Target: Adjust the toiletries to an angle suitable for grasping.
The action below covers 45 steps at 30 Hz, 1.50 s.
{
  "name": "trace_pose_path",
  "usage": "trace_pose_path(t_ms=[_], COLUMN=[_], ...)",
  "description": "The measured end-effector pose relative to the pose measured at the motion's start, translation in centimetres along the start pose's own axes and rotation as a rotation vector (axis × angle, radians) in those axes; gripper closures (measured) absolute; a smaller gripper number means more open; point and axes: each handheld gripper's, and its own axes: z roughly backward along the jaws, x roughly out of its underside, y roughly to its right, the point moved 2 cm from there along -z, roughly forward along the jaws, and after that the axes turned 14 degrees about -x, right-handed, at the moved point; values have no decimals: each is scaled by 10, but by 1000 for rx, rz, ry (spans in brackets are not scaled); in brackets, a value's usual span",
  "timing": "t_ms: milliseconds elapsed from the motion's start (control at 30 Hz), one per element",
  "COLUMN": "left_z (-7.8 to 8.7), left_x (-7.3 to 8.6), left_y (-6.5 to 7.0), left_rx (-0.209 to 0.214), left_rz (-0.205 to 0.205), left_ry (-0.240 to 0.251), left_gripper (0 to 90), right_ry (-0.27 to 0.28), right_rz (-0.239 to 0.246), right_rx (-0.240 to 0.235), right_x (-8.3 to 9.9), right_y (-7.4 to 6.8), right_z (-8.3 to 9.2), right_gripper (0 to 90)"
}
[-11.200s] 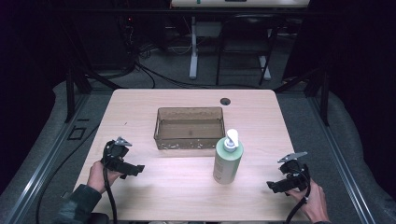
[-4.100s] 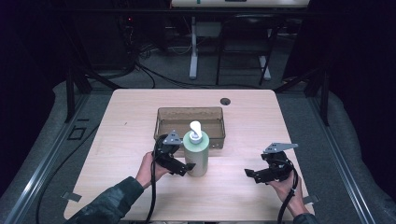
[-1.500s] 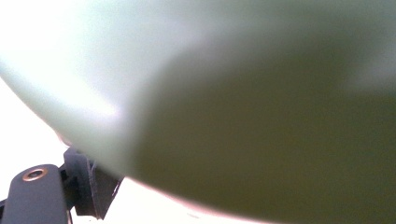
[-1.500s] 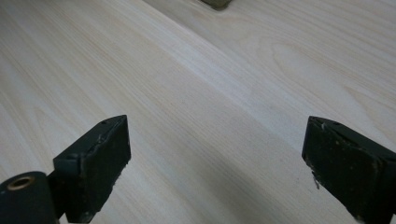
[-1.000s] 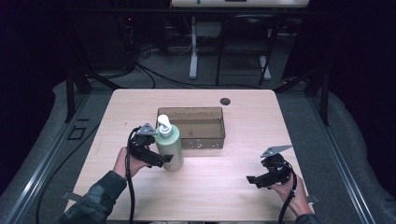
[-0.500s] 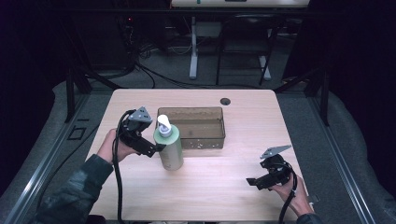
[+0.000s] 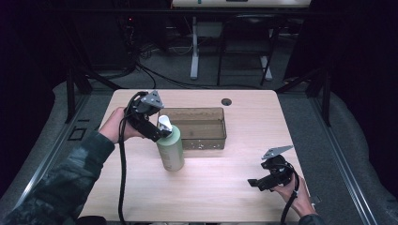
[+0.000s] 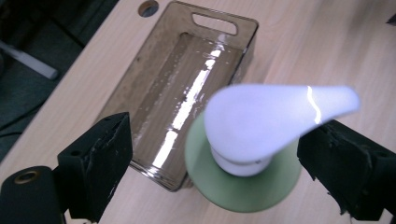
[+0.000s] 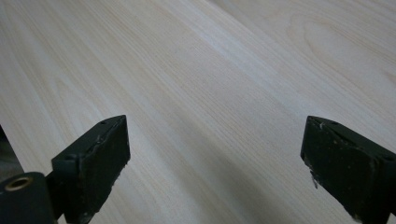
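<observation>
Near the tabletop's left edge, my left gripper (image 7: 162, 133), jaws closing but still apart around the pump bottle's (image 7: 170, 150) head, could tip it against the bin (image 7: 206, 140).

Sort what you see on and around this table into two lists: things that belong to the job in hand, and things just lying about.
Belongs to the job:
green pump bottle
clear brown tray
left gripper, jaws just closing, above the bottle's white pump

Just lying about:
right gripper, open over bare table
cable hole
</observation>
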Motion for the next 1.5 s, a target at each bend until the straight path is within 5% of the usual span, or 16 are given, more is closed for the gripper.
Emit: trace_pose_path(t_ms=[267,733,1300,1500], left_z=[-5,-6,-1,0], left_x=[-14,-20,-24,-25], left_y=[7,12,8,5], left_rx=[25,60,48,89], left_rz=[-74,-99,-70,-103], left_ry=[-8,-9,-98,-106], left_gripper=[208,506,591,576], right_ry=[-8,-29,-51,-53], right_rz=[-1,-14,-24,-22], right_rx=[-11,-31,-33,-29], right_x=[1,1,3,3], right_y=[0,0,2,3], right_z=[0,-1,-3,-2], right_gripper=[71,72,72,71])
